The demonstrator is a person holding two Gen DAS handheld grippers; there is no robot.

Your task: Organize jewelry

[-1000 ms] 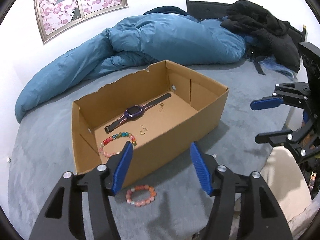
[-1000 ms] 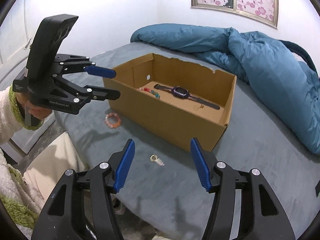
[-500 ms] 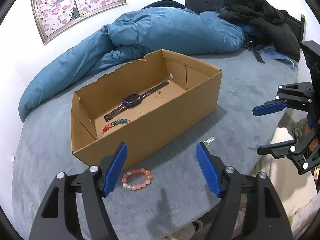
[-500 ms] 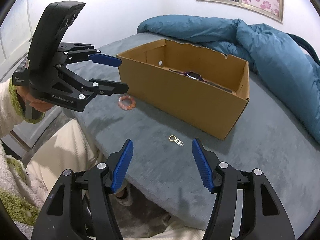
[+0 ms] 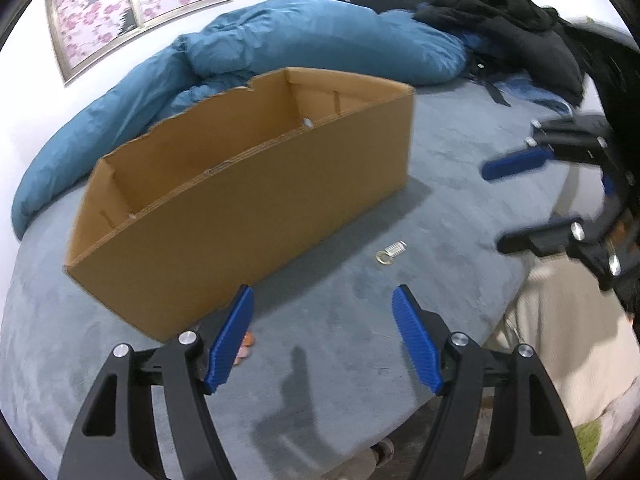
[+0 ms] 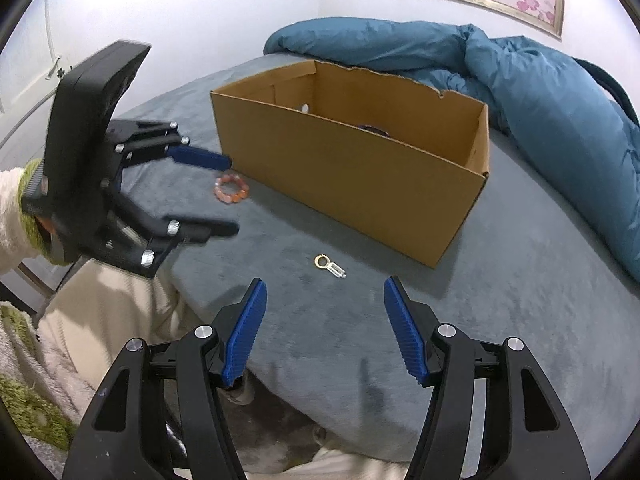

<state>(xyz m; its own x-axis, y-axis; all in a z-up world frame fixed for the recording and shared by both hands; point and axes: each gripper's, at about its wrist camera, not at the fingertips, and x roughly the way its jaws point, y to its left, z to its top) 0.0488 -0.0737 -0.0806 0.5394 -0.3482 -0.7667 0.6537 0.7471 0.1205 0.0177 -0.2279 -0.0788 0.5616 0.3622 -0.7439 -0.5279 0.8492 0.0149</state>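
Two hand-held grippers hovering over a grey bed (image 6: 520, 312) beside an open cardboard box (image 6: 360, 176).
A blue duvet (image 6: 540, 80) is lying behind the box. The left gripper (image 6: 228, 196) and right gripper (image 6: 324, 332) are both standing wide open, gripping nothing. A pink bead bracelet (image 6: 232, 190) is resting near the box's front corner; a small ring charm (image 6: 329, 267) is lying before its front wall.

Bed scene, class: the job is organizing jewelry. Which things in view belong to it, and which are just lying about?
Belongs to the job:
- box
- bead bracelet, on the bed outside the box
- small ring charm, on the bed outside the box
- left gripper and right gripper, both open and empty

Just lying about:
- blue duvet
- black clothes
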